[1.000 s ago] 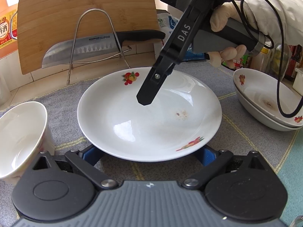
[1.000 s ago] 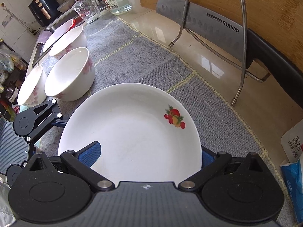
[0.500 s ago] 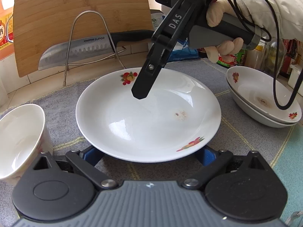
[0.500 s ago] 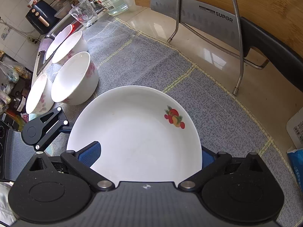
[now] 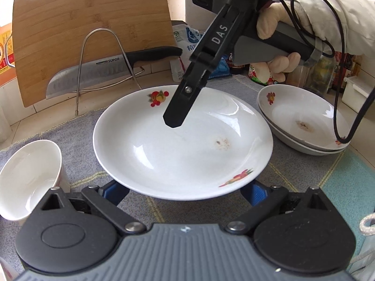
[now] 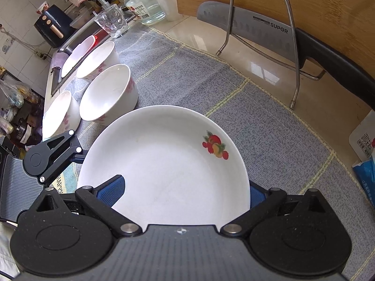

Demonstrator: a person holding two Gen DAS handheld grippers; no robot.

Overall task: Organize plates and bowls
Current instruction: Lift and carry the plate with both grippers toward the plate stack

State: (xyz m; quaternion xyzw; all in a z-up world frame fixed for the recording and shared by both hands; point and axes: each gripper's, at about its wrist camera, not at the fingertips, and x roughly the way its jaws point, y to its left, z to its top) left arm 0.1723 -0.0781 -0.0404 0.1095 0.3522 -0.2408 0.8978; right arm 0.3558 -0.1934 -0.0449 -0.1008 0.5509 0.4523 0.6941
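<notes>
A white plate with fruit prints (image 5: 182, 145) is held above the grey mat; it also shows in the right wrist view (image 6: 164, 168). My right gripper (image 6: 185, 189) is shut on its rim, one finger (image 5: 180, 110) inside the plate, the other hidden under it. My left gripper (image 5: 185, 190) is open, its blue pads low on either side beneath the plate's near edge. Two stacked plates (image 5: 304, 126) sit at the right. White bowls (image 6: 107, 96) stand at the left, one also in the left wrist view (image 5: 28, 178).
A wire rack (image 5: 103, 65) holds a knife (image 5: 93, 77) against a wooden cutting board (image 5: 89, 30) at the back. A glass (image 6: 112, 23) and a jar (image 6: 145, 4) stand near the sink. Bottles and a white box stand behind the stacked plates.
The right gripper has carried the plate up and slightly toward the stacked plates. The left gripper stays open under the plate's near edge.
</notes>
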